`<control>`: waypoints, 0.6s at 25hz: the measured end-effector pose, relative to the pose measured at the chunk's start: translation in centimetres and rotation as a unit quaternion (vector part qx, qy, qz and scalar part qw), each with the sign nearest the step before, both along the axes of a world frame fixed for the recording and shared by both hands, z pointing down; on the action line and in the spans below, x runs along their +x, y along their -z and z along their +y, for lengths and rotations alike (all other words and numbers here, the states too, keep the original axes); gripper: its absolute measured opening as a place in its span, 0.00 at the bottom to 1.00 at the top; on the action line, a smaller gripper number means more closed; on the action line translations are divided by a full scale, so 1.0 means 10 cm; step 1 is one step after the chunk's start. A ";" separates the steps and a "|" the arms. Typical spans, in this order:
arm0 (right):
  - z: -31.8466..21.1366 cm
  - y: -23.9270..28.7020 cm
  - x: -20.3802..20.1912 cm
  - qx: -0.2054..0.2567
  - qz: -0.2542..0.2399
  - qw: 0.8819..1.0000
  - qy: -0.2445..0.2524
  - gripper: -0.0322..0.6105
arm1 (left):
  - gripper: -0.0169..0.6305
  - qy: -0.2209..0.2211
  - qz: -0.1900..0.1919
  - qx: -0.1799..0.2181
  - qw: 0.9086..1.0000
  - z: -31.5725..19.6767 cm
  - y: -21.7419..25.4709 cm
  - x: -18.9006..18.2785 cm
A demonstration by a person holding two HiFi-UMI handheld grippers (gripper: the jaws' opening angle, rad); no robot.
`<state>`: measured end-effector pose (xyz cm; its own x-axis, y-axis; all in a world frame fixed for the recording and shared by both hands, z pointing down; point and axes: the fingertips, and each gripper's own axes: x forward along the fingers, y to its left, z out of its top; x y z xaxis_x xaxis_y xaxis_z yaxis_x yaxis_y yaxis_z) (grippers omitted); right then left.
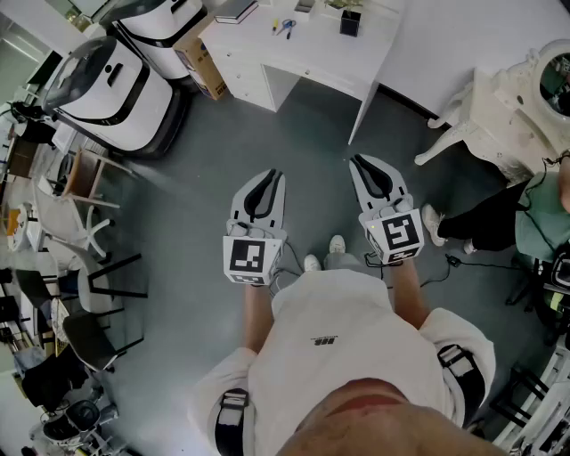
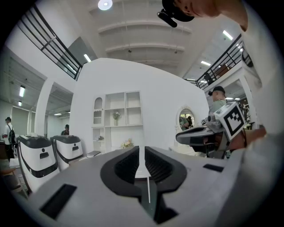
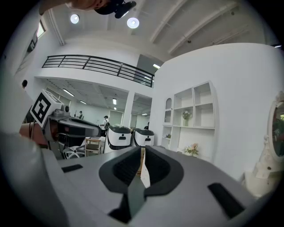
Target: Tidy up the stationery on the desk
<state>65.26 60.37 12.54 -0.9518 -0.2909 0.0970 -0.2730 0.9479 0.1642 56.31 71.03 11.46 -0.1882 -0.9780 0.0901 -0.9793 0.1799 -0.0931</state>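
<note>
The white desk [image 1: 313,55] stands at the far side of the grey floor, well ahead of both grippers. On it lie blue-handled scissors [image 1: 285,27], a black pen holder [image 1: 350,21] and a dark notebook [image 1: 236,11]. My left gripper [image 1: 275,175] and right gripper [image 1: 354,160] are held side by side at waist height, pointing toward the desk. Both are shut, with nothing between the jaws. In the left gripper view the left gripper [image 2: 139,151] faces a white wall with shelves. The right gripper [image 3: 142,151] looks the same way.
Two white machines [image 1: 107,85] and a cardboard box [image 1: 207,67] stand left of the desk. Chairs [image 1: 85,191] crowd the left side. At the right are a white ornate chair [image 1: 499,98] and a seated person's legs [image 1: 476,218].
</note>
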 end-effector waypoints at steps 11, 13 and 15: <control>0.05 -0.03 -0.24 -0.010 -0.007 1.000 -0.002 0.08 | 0.03 -0.002 0.009 0.008 1.000 0.00 -0.07 -0.22; 0.02 -0.05 -0.29 -0.009 -0.004 1.000 -0.002 0.08 | 0.03 -0.002 0.012 0.008 1.000 -0.04 -0.09 -0.25; -0.03 -0.07 -0.35 -0.010 -0.001 1.000 -0.001 0.08 | 0.03 -0.002 0.014 0.007 1.000 -0.09 -0.11 -0.31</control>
